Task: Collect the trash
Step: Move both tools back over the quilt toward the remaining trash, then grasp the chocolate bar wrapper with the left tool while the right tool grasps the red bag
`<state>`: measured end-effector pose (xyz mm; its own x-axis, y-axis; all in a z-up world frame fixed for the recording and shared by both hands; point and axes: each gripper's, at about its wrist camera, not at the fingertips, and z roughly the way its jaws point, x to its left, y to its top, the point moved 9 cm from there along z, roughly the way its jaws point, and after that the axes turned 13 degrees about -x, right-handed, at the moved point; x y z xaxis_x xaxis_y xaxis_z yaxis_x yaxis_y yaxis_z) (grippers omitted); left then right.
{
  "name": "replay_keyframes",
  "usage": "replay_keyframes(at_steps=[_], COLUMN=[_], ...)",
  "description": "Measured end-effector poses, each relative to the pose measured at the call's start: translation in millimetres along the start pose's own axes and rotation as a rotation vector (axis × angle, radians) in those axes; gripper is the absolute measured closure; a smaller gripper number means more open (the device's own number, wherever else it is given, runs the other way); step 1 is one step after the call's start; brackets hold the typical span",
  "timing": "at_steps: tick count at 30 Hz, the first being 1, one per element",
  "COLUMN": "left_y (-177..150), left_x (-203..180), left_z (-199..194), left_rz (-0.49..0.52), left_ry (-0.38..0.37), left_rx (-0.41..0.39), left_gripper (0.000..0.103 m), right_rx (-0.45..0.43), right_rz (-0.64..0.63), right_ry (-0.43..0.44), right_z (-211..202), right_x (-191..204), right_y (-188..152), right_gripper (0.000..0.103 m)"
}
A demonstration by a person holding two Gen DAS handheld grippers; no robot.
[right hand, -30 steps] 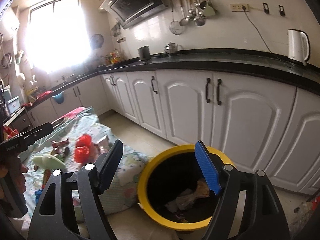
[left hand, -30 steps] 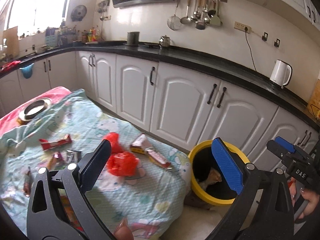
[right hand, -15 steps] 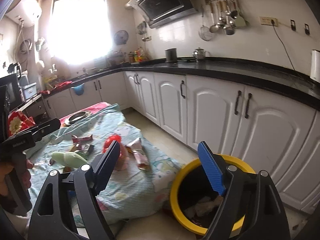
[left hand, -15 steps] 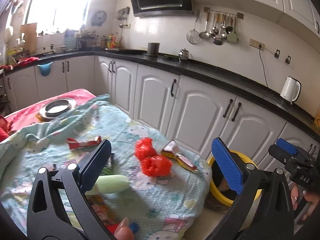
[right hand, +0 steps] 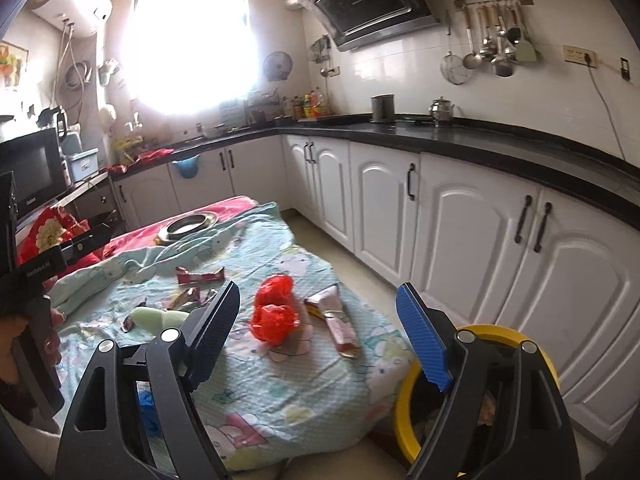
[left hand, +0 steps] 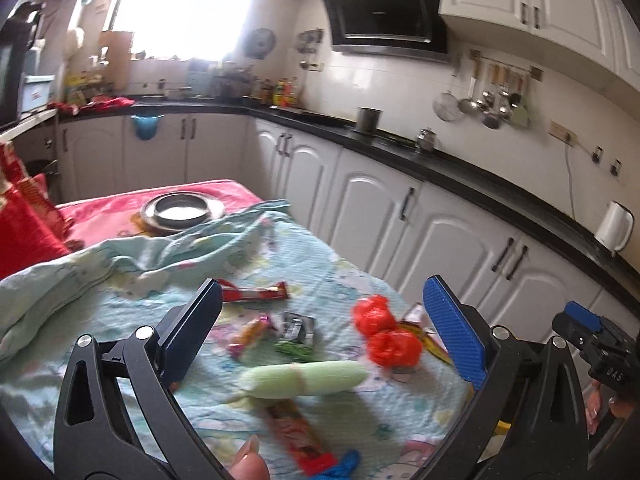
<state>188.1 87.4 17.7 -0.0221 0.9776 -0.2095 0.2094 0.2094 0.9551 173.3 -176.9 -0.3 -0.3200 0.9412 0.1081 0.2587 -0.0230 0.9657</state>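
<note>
Trash lies on a low table under a pale blue cartoon cloth (left hand: 120, 352). In the left wrist view I see two crumpled red plastic bags (left hand: 386, 336), a pale green packet (left hand: 304, 376), a red wrapper (left hand: 256, 294), small foil wrappers (left hand: 276, 328) and a long red wrapper (left hand: 300, 436). My left gripper (left hand: 320, 312) hovers open above them, holding nothing. My right gripper (right hand: 318, 304) is open and empty too, above the table's near corner, over the red bags (right hand: 274, 312) and pink wrappers (right hand: 336, 320). The yellow-rimmed bin (right hand: 500, 334) stands on the floor at lower right.
A metal dish (left hand: 182, 210) sits on red cloth at the table's far end. White cabinets (right hand: 460, 232) under a black counter (right hand: 480, 140) run along the right, with a strip of floor (right hand: 348, 264) between them and the table. A white kettle (left hand: 614, 226) stands on the counter.
Both grippers have swung left, from the bin towards the table. The bin has left the left wrist view and slid to the lower right corner of the right one. The trash looms larger.
</note>
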Motion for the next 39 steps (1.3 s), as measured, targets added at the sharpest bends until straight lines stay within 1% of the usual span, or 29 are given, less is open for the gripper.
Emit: replay_keyframes(at_steps=[3, 6, 11, 15, 18, 20, 22, 23, 24, 25, 26, 28, 30, 33, 36, 37, 38, 39], left_y=[1, -3, -15, -29, -41, -54, -65, -72, -77, -84, -92, -106, -116, -132, -140, -142, -142, -143], left_x=[22, 49, 86, 119, 137, 150, 159, 162, 163, 164, 163, 162, 160, 157, 157, 157, 159, 161], left_z=[0, 3, 11, 20, 24, 29, 34, 37, 39, 43, 47, 54, 59, 67, 67, 65, 64, 63], left_rz=[-0.023, -0.037, -0.075, -0.115, -0.123, -0.15, -0.167, -0.166, -0.163, -0.166, -0.175, -0.186, -0.174, -0.169, -0.13, -0.115, -0.115, -0.117], left_ry=[0.03, 0.078, 0.135, 0.176, 0.202, 0.213, 0.212, 0.213, 0.215, 0.206, 0.189, 0.174, 0.167, 0.151, 0.162, 0.168, 0.173, 0.176], left_rx=[0.0, 0.009, 0.043, 0.087, 0.121, 0.164, 0.202, 0.222, 0.239, 0.263, 0.289, 0.335, 0.362, 0.411, 0.427, 0.428, 0.429, 0.429], left_gripper=[0.011, 0.011, 0.011, 0.011, 0.011, 0.011, 0.018, 0.02, 0.023, 0.028, 0.031, 0.041, 0.045, 0.057, 0.068, 0.074, 0.077, 0.084], right_rx=[0.02, 0.052, 0.122, 0.179, 0.216, 0.239, 0.271, 0.284, 0.292, 0.303, 0.314, 0.337, 0.353, 0.376, 0.42, 0.434, 0.447, 0.455], right_rz=[-0.014, -0.023, -0.047, -0.051, -0.063, -0.07, -0.066, -0.066, -0.067, -0.07, -0.074, -0.069, -0.066, -0.084, -0.077, -0.073, -0.068, -0.064], right_ry=[0.025, 0.051, 0.079, 0.091, 0.104, 0.108, 0.117, 0.116, 0.117, 0.12, 0.119, 0.124, 0.131, 0.134, 0.141, 0.145, 0.148, 0.149], right_z=[14, 31, 66, 91, 108, 117, 127, 132, 135, 139, 143, 150, 155, 162, 168, 169, 170, 170], right_x=[13, 27, 44, 50, 54, 54, 55, 55, 54, 54, 54, 54, 54, 55, 56, 56, 58, 57], right_y=[-3, -11, -30, -49, -65, -74, -84, -88, -91, -95, -98, -105, -111, -118, -128, -132, -136, -139], right_gripper=[0.025, 0.025, 0.025, 0.025, 0.026, 0.029, 0.032, 0.033, 0.034, 0.037, 0.039, 0.042, 0.045, 0.05, 0.061, 0.067, 0.073, 0.076])
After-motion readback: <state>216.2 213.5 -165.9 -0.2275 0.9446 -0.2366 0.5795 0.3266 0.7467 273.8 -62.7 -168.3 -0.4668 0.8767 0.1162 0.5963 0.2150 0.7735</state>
